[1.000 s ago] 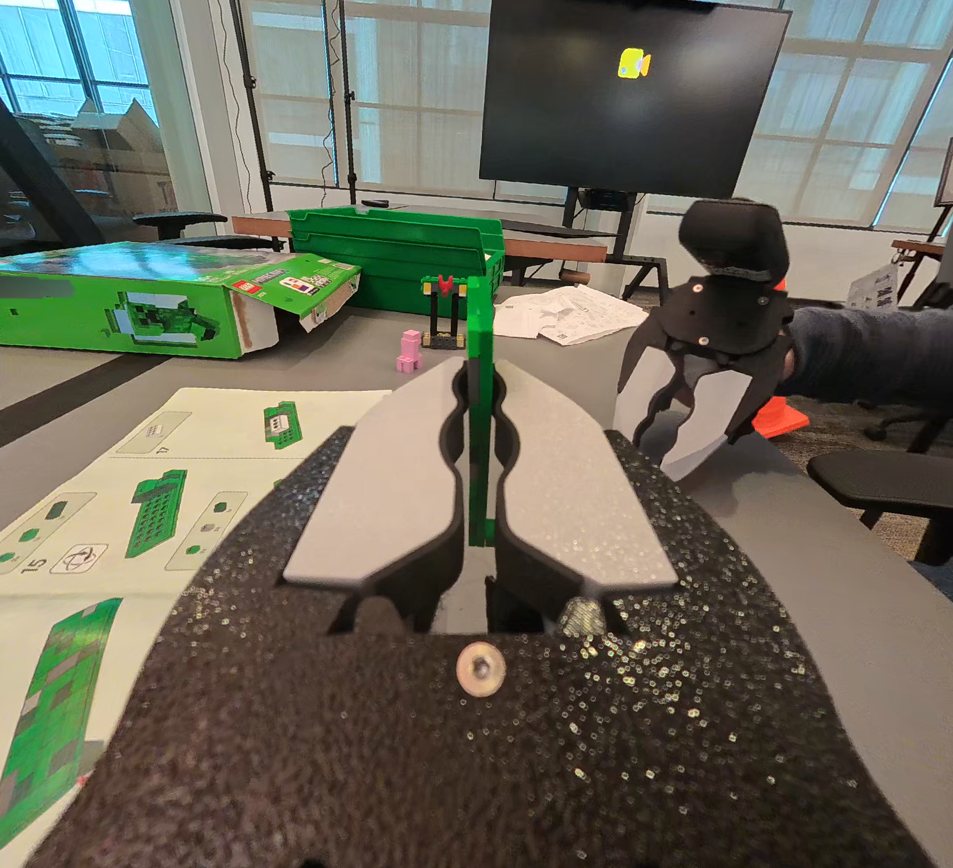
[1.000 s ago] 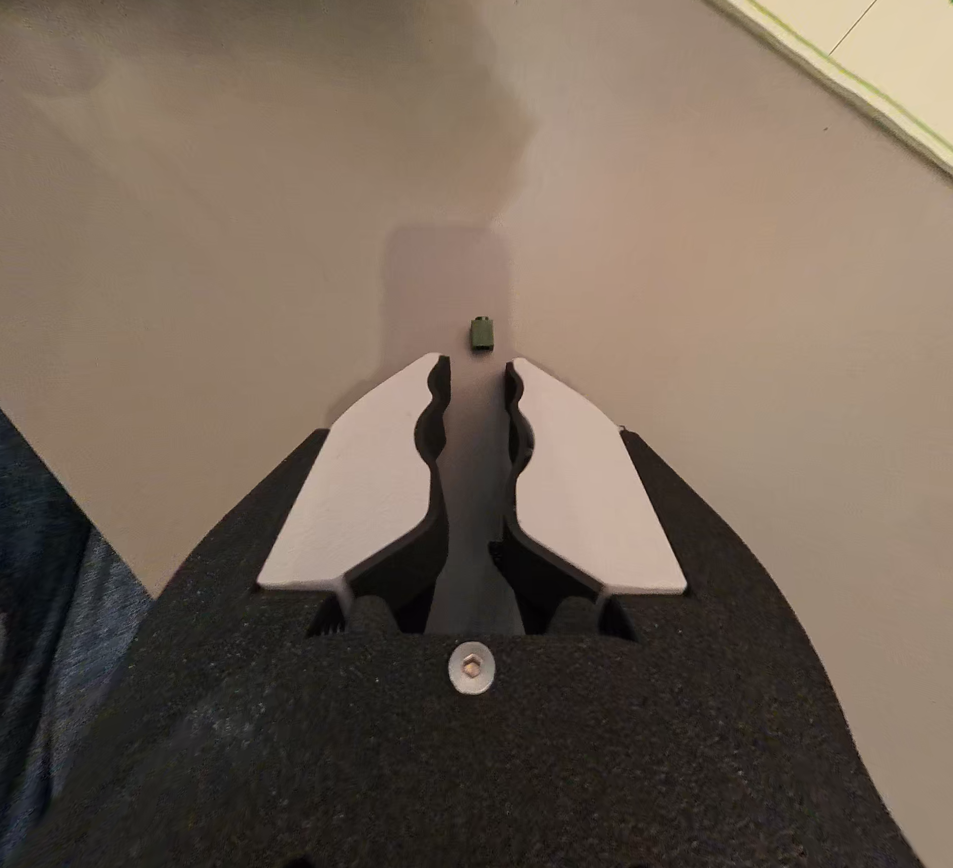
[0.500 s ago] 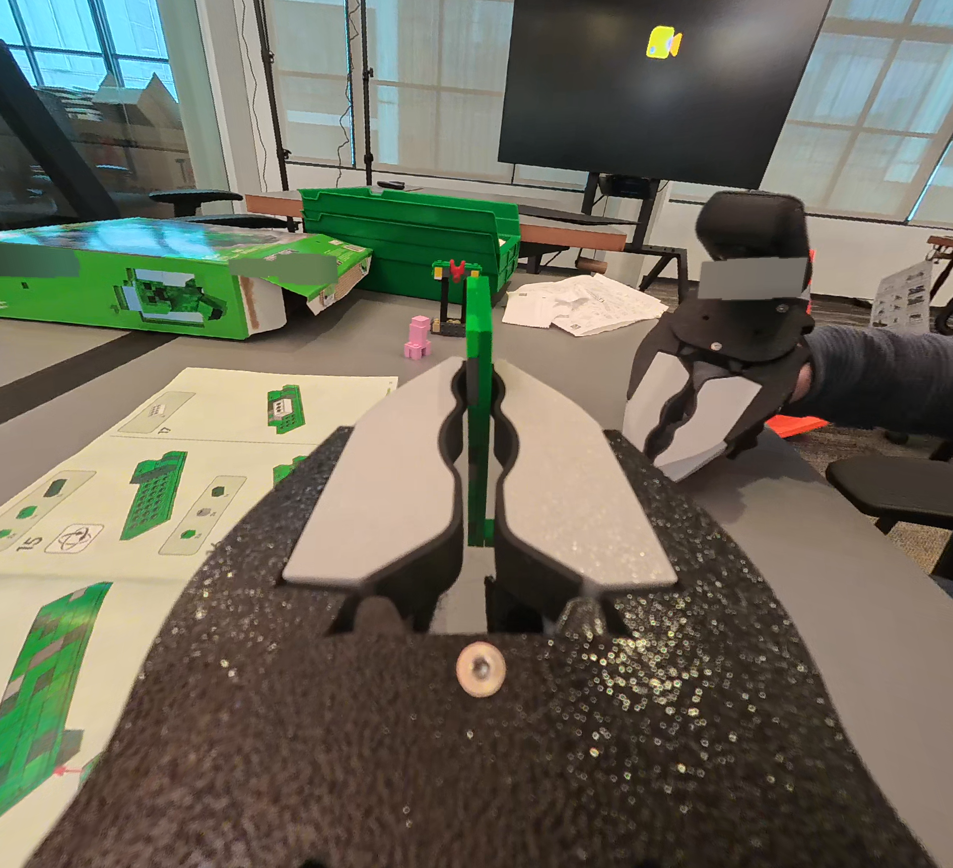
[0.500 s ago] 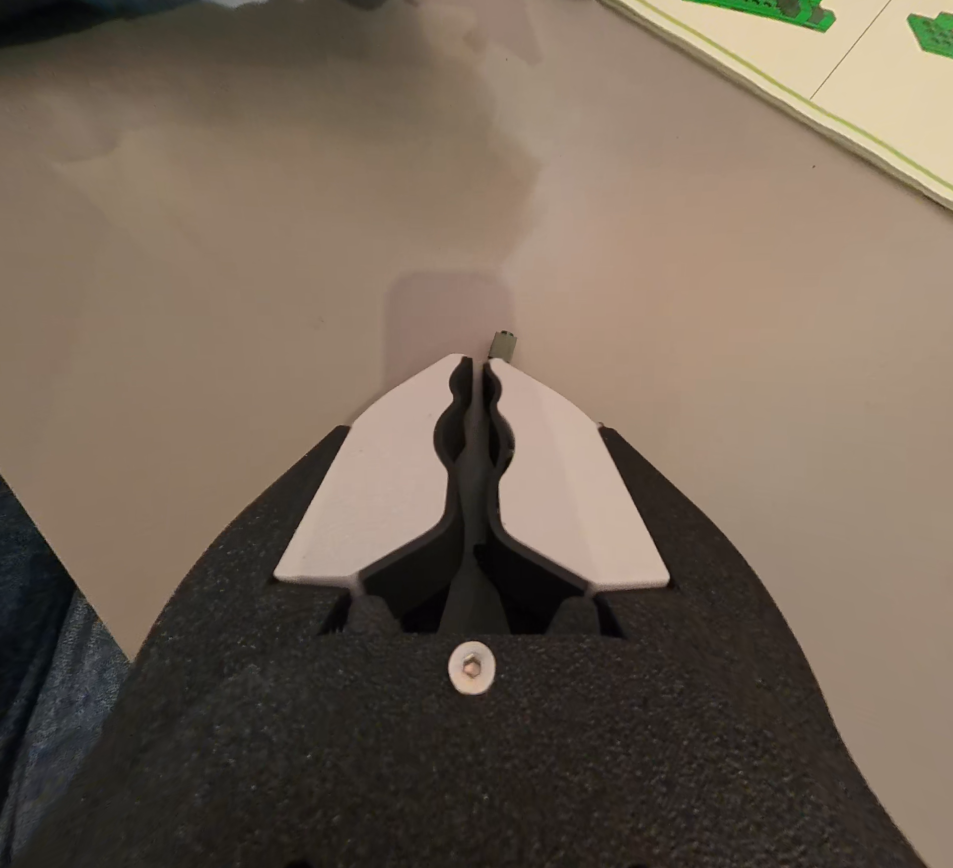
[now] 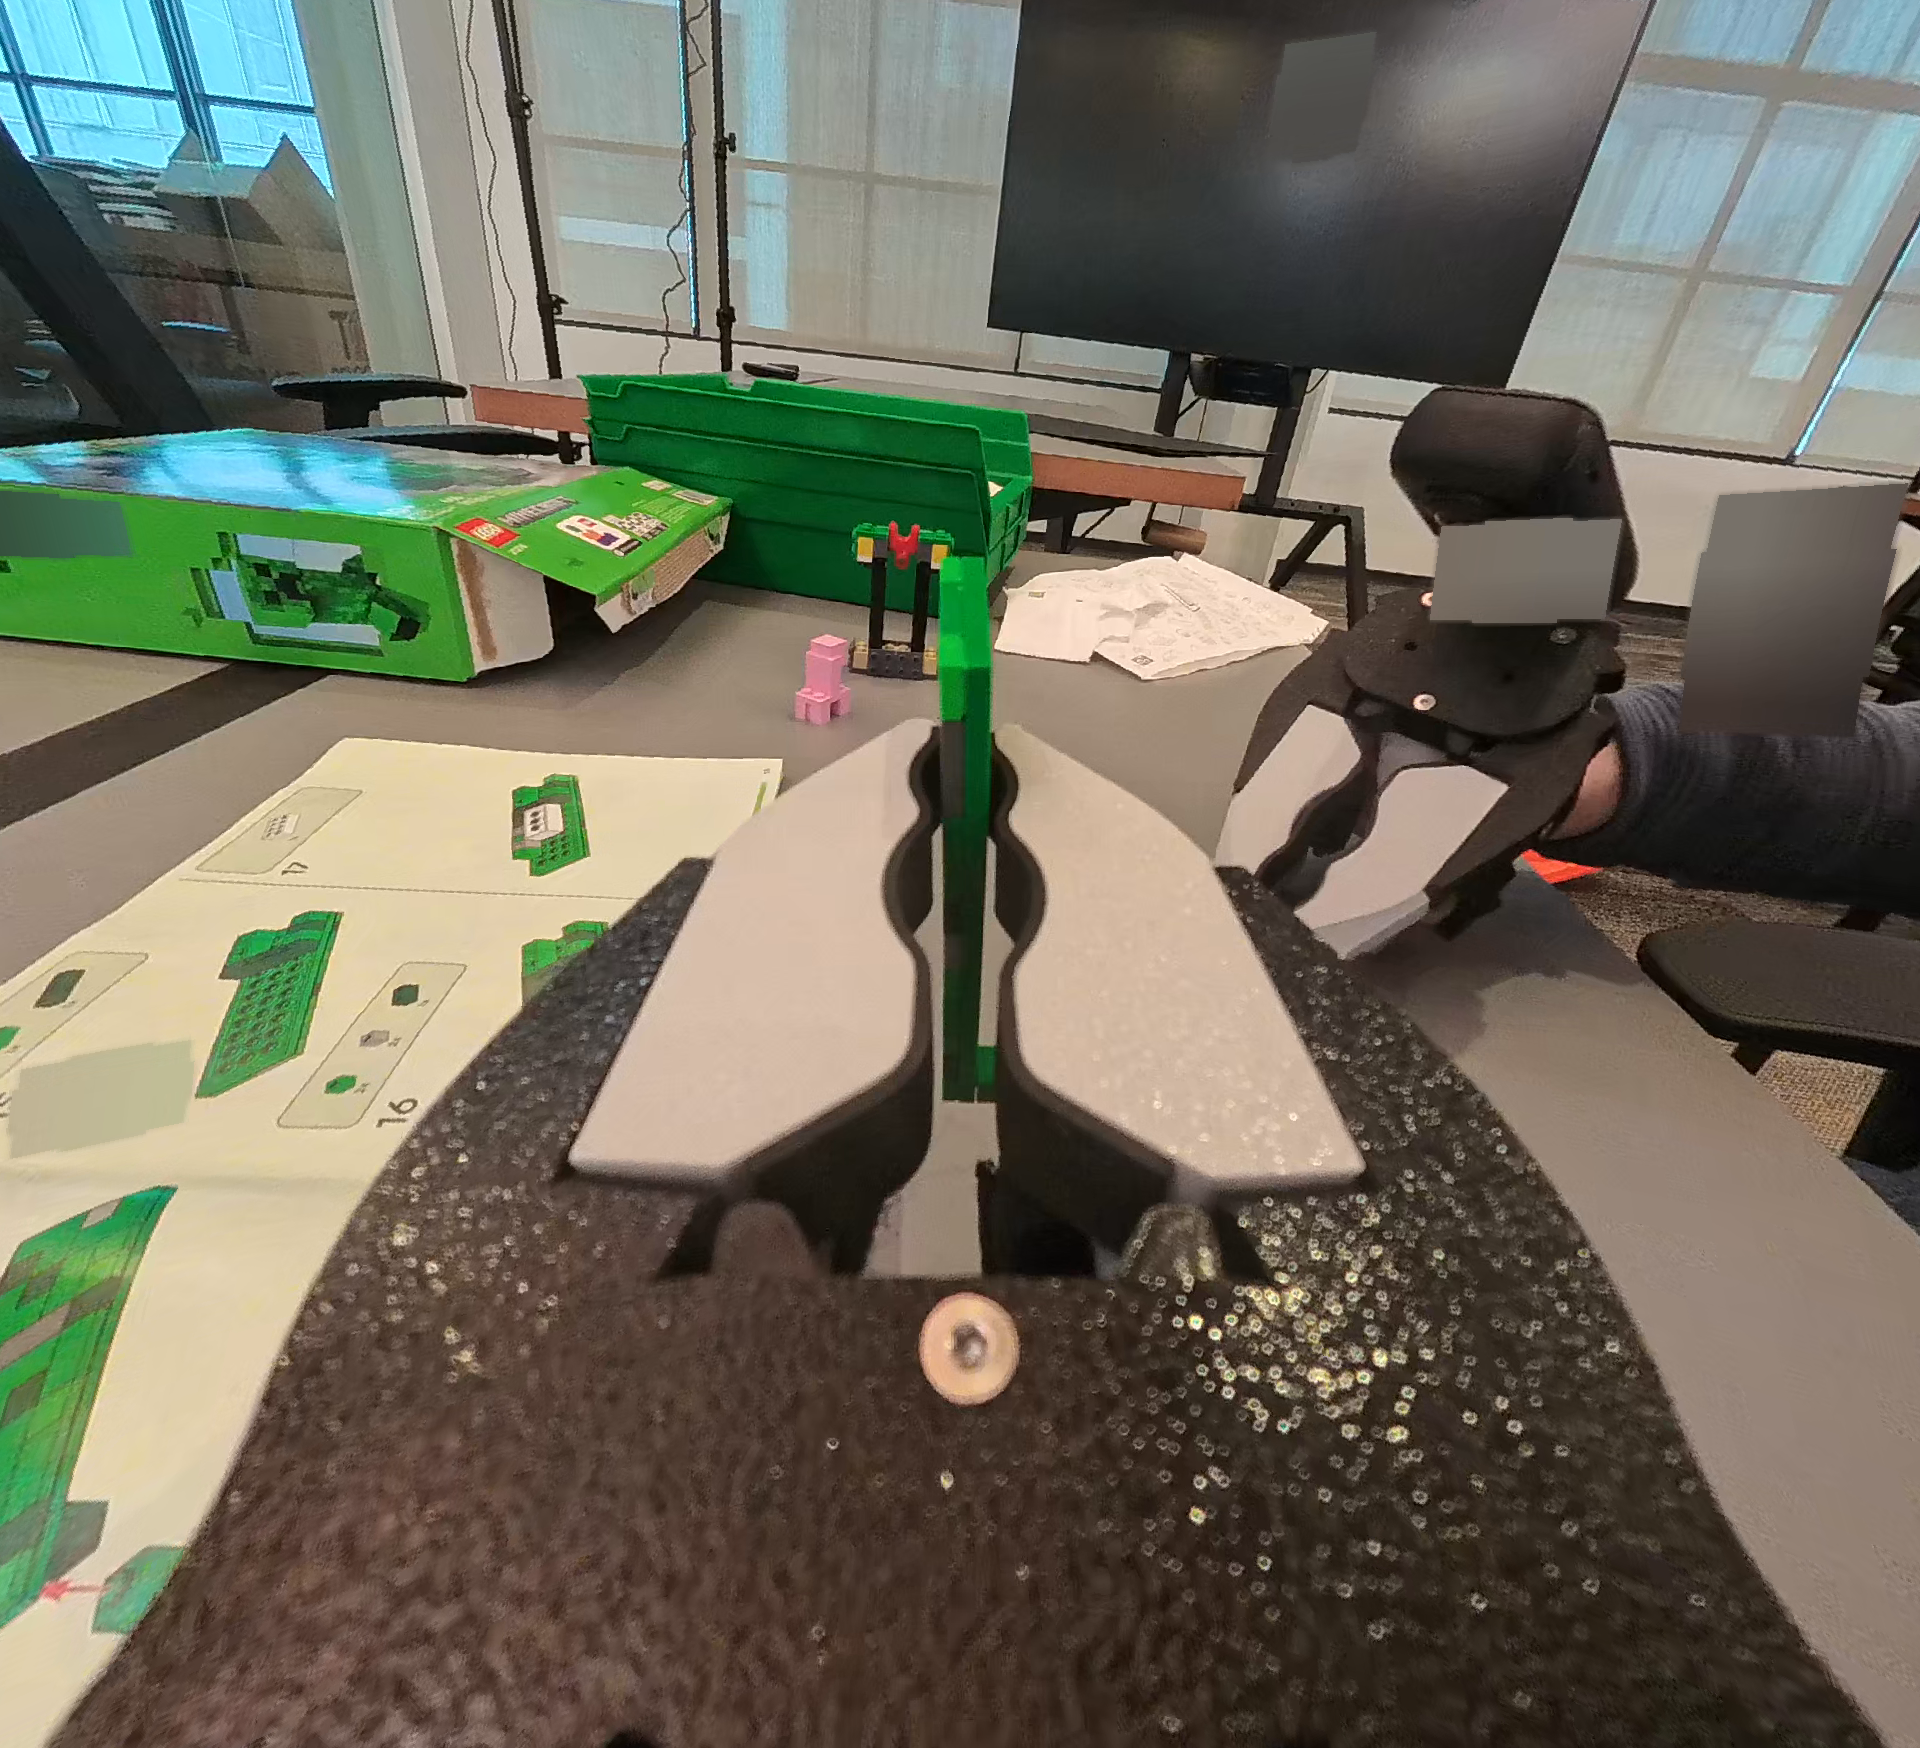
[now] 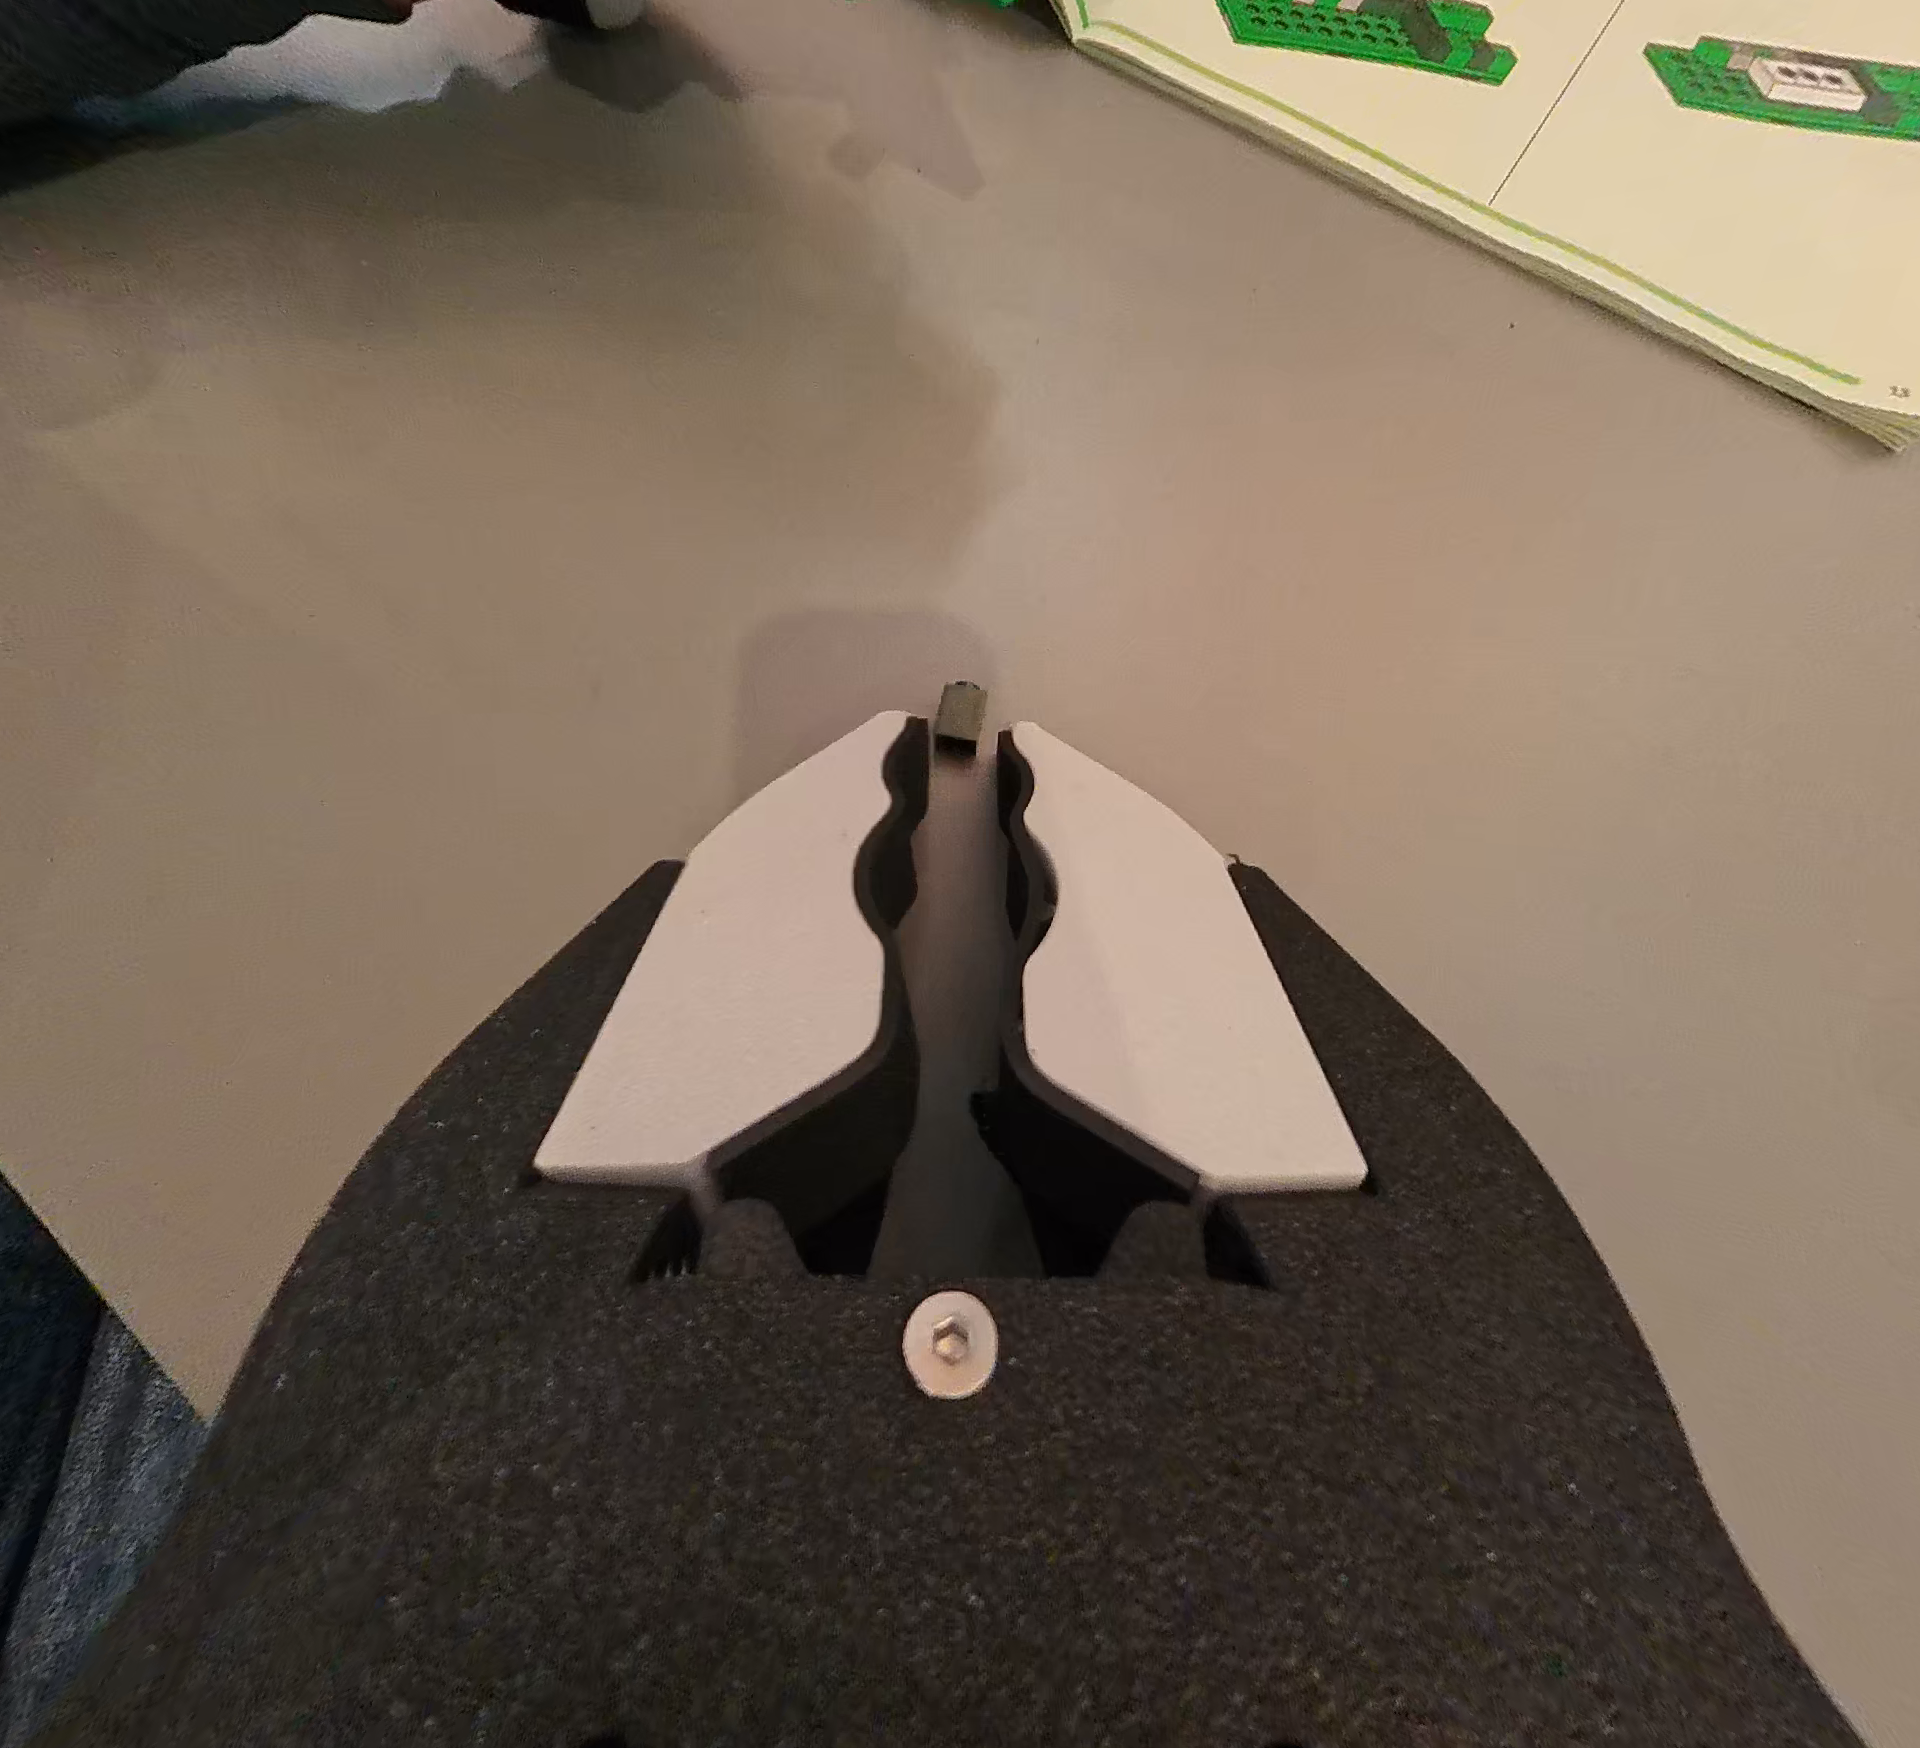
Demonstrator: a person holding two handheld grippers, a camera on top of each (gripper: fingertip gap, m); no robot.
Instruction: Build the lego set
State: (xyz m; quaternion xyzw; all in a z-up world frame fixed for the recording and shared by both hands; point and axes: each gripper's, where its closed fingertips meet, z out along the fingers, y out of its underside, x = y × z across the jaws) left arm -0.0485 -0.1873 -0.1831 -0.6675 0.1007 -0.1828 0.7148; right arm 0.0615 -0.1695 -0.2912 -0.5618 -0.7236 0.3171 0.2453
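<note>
your right tongs (image 6: 961, 737), shut a moment earlier, stood slightly open around the small grey brick (image 6: 958, 713), ungripped, while your left tongs (image 5: 964, 753) stayed clamped on the green plate (image 5: 962, 763).

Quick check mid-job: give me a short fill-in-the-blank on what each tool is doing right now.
1. The left tool is shut on a ____ plate.
2. The right tool is ____, with a small grey brick at its tips.
3. The booklet lies ____ on the table.

Missing words: green; open; open
</note>
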